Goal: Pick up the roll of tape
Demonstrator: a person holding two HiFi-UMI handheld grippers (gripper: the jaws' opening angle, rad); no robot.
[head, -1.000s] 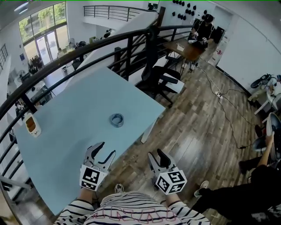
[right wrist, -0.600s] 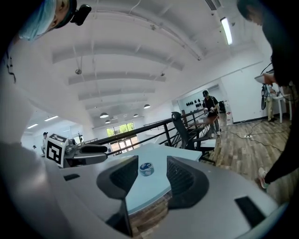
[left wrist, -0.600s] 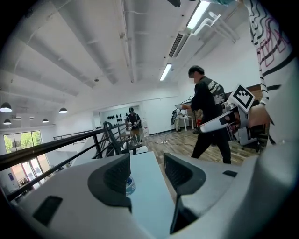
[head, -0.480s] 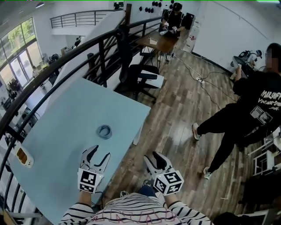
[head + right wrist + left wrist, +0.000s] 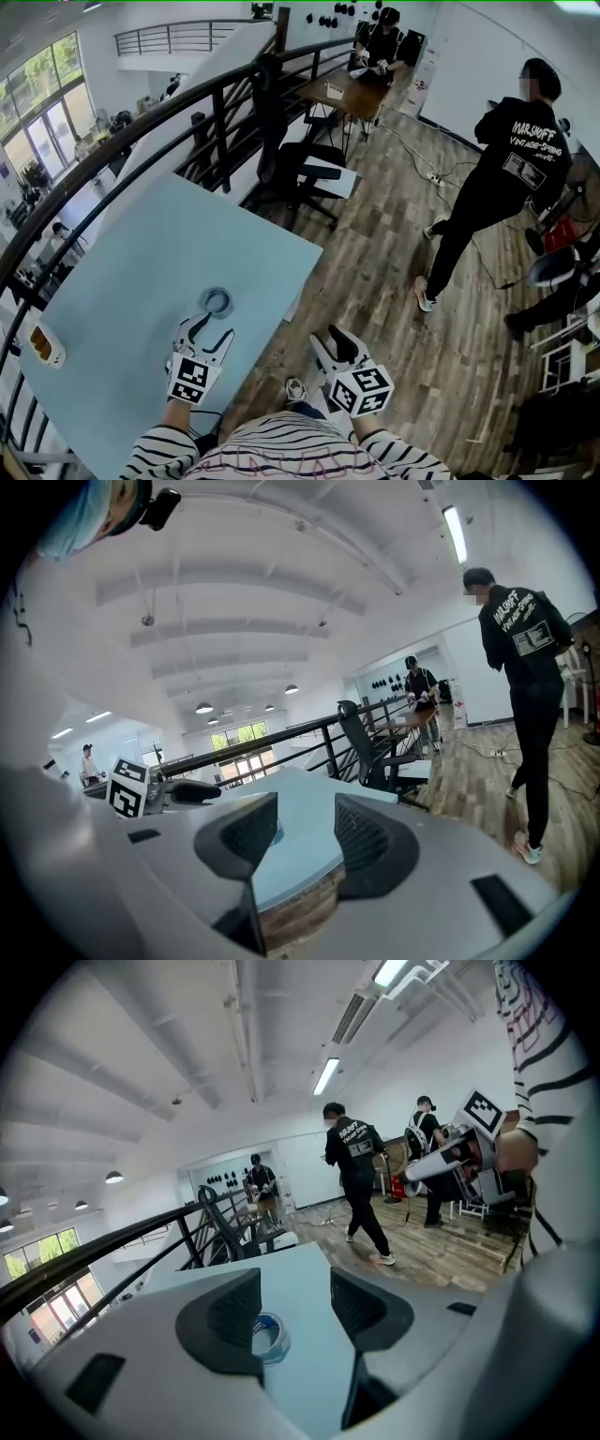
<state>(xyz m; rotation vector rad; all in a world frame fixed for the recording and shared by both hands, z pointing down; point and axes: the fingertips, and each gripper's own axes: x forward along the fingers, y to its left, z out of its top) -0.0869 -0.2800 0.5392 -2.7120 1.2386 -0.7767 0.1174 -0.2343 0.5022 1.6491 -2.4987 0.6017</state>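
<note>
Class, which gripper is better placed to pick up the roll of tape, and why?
Left. The left gripper hovers over the table, jaws apart, with the roll of tape just ahead of them. The right gripper hangs beyond the table edge, over the floor.

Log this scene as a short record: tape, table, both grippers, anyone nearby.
tape: lying flat on table, near its edge
left gripper: open, aimed at tape, tape ahead of the jaws, not between them
right gripper: open, empty, off the table over the floor
person: standing on the floor, right of table
task: tape not yet picked up
</note>
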